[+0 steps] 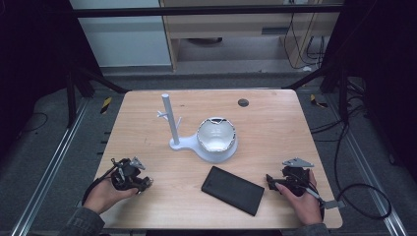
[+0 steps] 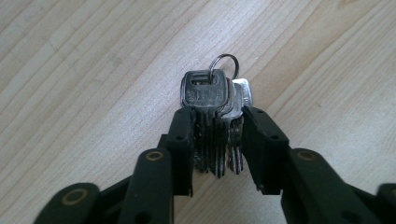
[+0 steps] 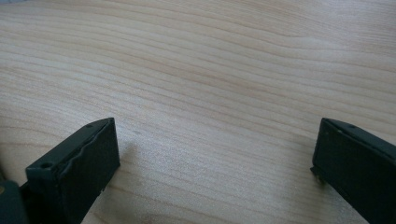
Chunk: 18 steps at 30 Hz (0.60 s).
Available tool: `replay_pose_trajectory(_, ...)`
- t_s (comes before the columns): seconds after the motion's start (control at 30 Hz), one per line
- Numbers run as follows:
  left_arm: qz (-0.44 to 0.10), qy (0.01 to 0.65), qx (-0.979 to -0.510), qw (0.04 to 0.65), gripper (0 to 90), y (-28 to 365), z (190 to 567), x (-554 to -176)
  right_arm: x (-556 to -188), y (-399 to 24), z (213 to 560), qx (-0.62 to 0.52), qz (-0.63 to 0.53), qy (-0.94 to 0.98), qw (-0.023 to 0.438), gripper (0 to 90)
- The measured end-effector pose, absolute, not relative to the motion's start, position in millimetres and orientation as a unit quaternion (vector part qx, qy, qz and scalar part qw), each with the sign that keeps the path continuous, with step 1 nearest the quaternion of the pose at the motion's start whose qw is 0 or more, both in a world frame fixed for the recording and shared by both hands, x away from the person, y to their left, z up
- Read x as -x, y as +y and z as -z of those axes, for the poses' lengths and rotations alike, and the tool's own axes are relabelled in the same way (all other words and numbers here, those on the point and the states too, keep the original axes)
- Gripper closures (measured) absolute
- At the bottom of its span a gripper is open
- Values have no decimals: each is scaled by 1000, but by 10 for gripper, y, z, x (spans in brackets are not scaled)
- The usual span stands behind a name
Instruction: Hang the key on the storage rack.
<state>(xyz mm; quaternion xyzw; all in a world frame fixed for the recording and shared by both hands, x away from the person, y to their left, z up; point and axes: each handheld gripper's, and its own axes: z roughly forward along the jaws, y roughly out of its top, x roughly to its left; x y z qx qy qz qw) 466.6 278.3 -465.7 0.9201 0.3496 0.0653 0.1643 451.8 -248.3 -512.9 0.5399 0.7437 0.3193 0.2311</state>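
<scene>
Keys (image 2: 215, 126) pinched by blades in my left claw (image 2: 217, 140), ring free, likely for white peg stand (image 1: 169, 120) | right claw (image 3: 215, 154) wide, empty, over bare table (image 3: 210, 70)

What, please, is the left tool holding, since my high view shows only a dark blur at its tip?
Observer: The left tool is closed on a bunch of keys, with their blades pinched between its jaws.
Operator: Are the keys loose or joined together?
Observer: They hang on one metal ring, which sticks up past the key heads.
Operator: Thank you. And does the right tool carry anything?
Observer: No. The right tool is wide open, with bare wooden table between its jaws.
</scene>
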Motion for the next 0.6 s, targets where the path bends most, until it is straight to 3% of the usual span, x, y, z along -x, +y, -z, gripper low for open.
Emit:
replay_pose_trajectory(0.17,-57,349,-922,158,778,2802,4635,-4684,-4515,-2481,5129,-539,-319,745,231,7)
replay_pose_trajectory(0.33,-65,352,-921,153,810,2814,4639,-4678,-4513,-2481,5132,-537,-318,746,233,7)
replay_pose_trajectory(0.4,-76,355,-920,149,729,2796,4638,-4659,-4513,-2481,5132,-537,-318,746,233,7)
replay_pose_trajectory(0.47,-86,351,-921,149,701,2778,4634,-4643,-4511,-2479,5132,-537,-318,746,232,7)
replay_pose_trajectory(0.53,-97,355,-918,149,601,2767,4641,-4647,-4510,-2478,5131,-537,-319,746,231,6)
replay_pose_trajectory(0.6,-101,353,-919,147,582,2772,4648,-4665,-4509,-2478,5131,-536,-319,747,231,7)
